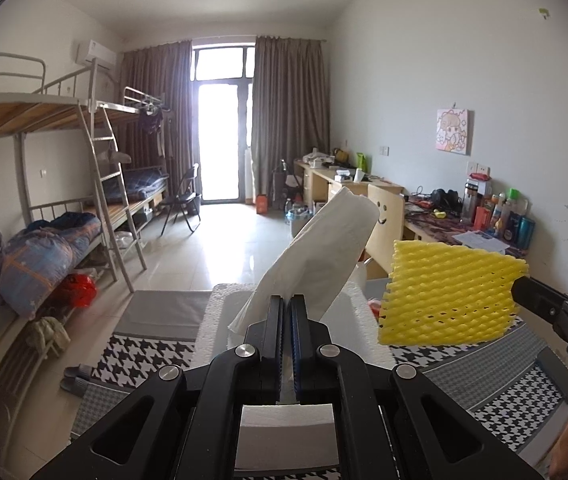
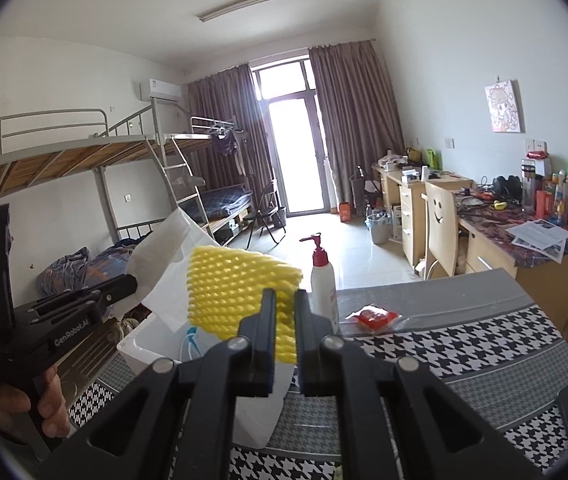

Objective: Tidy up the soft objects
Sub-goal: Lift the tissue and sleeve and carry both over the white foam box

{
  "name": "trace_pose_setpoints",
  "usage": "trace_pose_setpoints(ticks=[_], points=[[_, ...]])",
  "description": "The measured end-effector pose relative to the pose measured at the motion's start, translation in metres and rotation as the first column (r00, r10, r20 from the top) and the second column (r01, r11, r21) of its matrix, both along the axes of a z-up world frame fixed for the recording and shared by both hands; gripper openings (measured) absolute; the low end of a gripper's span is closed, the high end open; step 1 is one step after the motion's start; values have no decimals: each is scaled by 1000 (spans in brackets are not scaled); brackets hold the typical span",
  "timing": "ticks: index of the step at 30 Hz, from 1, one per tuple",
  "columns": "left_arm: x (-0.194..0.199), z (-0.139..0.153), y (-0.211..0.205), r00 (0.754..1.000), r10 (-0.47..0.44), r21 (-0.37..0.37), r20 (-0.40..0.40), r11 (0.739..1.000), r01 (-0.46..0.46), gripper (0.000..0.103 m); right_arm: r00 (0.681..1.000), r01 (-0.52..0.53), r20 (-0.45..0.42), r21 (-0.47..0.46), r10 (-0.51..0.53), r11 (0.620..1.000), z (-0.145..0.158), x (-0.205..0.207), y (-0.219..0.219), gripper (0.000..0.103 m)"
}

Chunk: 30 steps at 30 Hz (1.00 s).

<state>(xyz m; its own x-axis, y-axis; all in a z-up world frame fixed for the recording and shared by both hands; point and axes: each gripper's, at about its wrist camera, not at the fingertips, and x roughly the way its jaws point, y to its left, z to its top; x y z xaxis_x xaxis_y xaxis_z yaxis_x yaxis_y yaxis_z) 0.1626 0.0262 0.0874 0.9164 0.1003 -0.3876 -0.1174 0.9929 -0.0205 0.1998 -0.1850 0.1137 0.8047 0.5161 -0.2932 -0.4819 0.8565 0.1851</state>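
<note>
My left gripper (image 1: 287, 305) is shut on a white tissue (image 1: 324, 248), which stands up and leans right above a white foam box (image 1: 219, 312). My right gripper (image 2: 285, 300) is shut on a yellow foam net sleeve (image 2: 235, 288) and holds it in the air over the same box (image 2: 135, 344). In the left wrist view the yellow net (image 1: 448, 292) hangs to the right of the tissue, with the right gripper (image 1: 520, 294) pinching its right edge. From the right wrist camera, the left gripper (image 2: 131, 282) and its tissue (image 2: 167, 256) sit left of the net, with a hand on the grip.
The box stands on a table with a houndstooth cloth (image 2: 464, 344). A white pump bottle with a red top (image 2: 322, 280) and a red packet (image 2: 374, 317) lie just right of the box. Something white with blue straps (image 2: 192, 338) lies inside the box. Bunk beds and desks line the room behind.
</note>
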Motion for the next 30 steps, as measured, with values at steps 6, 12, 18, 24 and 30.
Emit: trace_pose_setpoints(ticks=[6,12,18,24,30], points=[[11,-9,7,999,9,-10,-38,1000,-10,4,1000,-16,-12,-8,16,1000,-2,6,12,11],[23,-21,9,996,-6,-23,-92,1000,4,4,1000,-6,-21,-8,6,1000,-2,12,13,11],[27,-29,11,992,-12,-11,-126,1000,10,5,1000,1,-20,-14,-1,1000,-1,14,17,11],[27,-30,17,991,-9,-10,-137,1000,7,72,1000,3,-20,-20,-4,1000,-1,15,21,11],[18,-23,22,996,14,-9,-83,1000,-14,88,1000,-4,-22,-27,3,1000,0,16,27,11]])
